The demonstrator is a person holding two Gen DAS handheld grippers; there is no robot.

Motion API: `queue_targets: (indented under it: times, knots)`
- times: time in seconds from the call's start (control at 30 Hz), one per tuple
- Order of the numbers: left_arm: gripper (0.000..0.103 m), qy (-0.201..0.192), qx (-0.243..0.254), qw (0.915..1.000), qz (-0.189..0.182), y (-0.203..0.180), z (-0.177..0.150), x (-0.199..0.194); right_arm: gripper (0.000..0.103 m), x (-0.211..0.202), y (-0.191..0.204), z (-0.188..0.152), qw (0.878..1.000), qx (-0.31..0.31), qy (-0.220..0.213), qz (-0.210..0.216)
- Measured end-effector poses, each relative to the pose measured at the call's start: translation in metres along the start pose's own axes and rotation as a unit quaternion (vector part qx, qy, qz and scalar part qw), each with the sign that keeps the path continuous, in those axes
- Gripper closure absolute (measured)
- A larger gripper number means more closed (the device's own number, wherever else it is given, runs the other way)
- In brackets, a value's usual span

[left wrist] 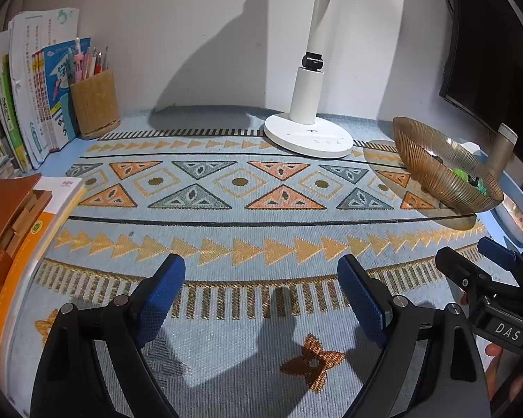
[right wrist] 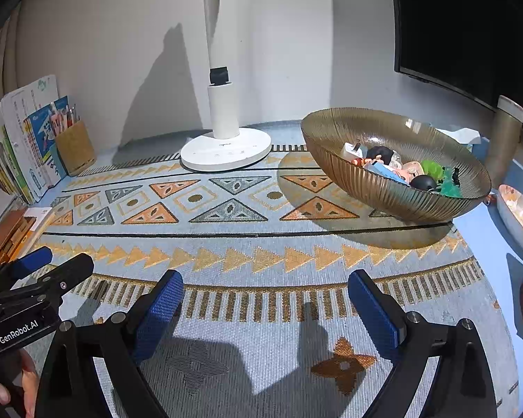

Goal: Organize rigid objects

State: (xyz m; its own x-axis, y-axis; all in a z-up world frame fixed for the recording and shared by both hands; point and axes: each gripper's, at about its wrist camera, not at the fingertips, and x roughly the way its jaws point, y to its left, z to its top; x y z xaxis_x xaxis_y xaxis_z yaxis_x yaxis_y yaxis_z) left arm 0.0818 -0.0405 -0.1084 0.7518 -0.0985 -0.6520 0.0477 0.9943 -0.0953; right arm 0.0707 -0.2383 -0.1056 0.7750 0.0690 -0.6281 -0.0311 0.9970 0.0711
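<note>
A ribbed brown glass bowl [right wrist: 373,191] stands on the patterned mat at the right; it also shows in the left wrist view [left wrist: 432,177]. It holds several small rigid objects: a white plug [right wrist: 353,151], a black ball [right wrist: 422,183], green pieces [right wrist: 434,169] and small figures. My left gripper [left wrist: 261,296] is open and empty, low over the mat's front. My right gripper [right wrist: 265,308] is open and empty, low over the mat, in front of the bowl. Each gripper shows at the edge of the other's view.
A white lamp base [right wrist: 226,151] stands at the back middle. A pen holder [left wrist: 96,104] and upright books [left wrist: 28,104] stand at the back left. Stacked books [left wrist: 14,223] lie at the left edge. A monitor stand [right wrist: 505,142] rises behind the bowl.
</note>
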Motion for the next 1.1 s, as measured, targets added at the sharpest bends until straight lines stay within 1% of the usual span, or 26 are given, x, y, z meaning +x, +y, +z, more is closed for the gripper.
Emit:
queue_targets:
  times: [0.23,0.4,0.5,0.6,0.67,0.73,0.77,0.8,0.83,0.9,0.93,0.97,1.0,1.03,1.1]
  knots:
    - [0.014,0.015,0.002,0.9998,0.01,-0.001,-0.001,0.006,0.008,0.002,0.0,0.0,1.0,0.002,0.005,0.002]
    - [0.014,0.036,0.01,0.9989,0.028,-0.004,-0.001,0.014,0.008,0.002,-0.001,0.0,1.0,0.004,0.008,0.002]
    - [0.014,0.044,0.011,0.9982,0.039,-0.005,-0.002,0.017,0.007,-0.001,-0.001,0.0,1.0,0.006,0.0,-0.004]
    - [0.014,0.051,0.004,0.998,0.038,-0.002,-0.001,0.019,0.007,0.007,-0.002,0.003,1.0,0.01,0.022,-0.009]
    - [0.014,0.055,-0.01,0.9979,0.034,0.003,0.002,0.02,0.007,0.016,-0.005,0.008,0.999,0.017,0.047,0.002]
    - [0.014,0.07,-0.025,0.9968,0.031,0.01,0.005,0.023,0.007,0.024,-0.007,0.011,0.998,0.019,0.067,0.008]
    - [0.014,0.081,-0.025,0.9958,0.035,0.011,0.005,0.026,0.007,0.029,-0.008,0.013,0.997,0.018,0.08,0.005]
    - [0.014,0.092,-0.022,0.9946,0.042,0.012,0.006,0.03,0.007,0.031,-0.009,0.013,0.996,0.019,0.084,0.002]
    - [0.014,0.093,-0.021,0.9944,0.046,0.013,0.006,0.031,0.007,0.034,-0.011,0.014,0.996,0.021,0.087,0.003]
    - [0.014,0.092,-0.016,0.9934,0.067,0.015,0.005,0.034,0.007,0.04,-0.015,0.011,0.995,0.028,0.095,0.018]
    - [0.014,0.1,-0.012,0.992,0.075,0.015,0.003,0.038,0.007,0.043,-0.015,0.009,0.994,0.029,0.101,0.021]
    - [0.011,0.116,-0.01,0.9901,0.078,0.016,0.002,0.044,0.007,0.049,-0.017,0.006,0.992,0.034,0.117,0.024]
    - [0.003,0.114,-0.012,0.99,0.082,0.016,0.003,0.044,0.007,0.052,-0.017,0.006,0.991,0.036,0.126,0.026]
    - [0.001,0.119,-0.013,0.9893,0.084,0.017,0.004,0.045,0.007,0.051,-0.017,0.007,0.991,0.034,0.125,0.022]
    - [0.001,0.126,-0.002,0.9884,0.085,0.016,0.011,0.05,0.007,0.053,-0.016,0.008,0.991,0.032,0.13,0.017]
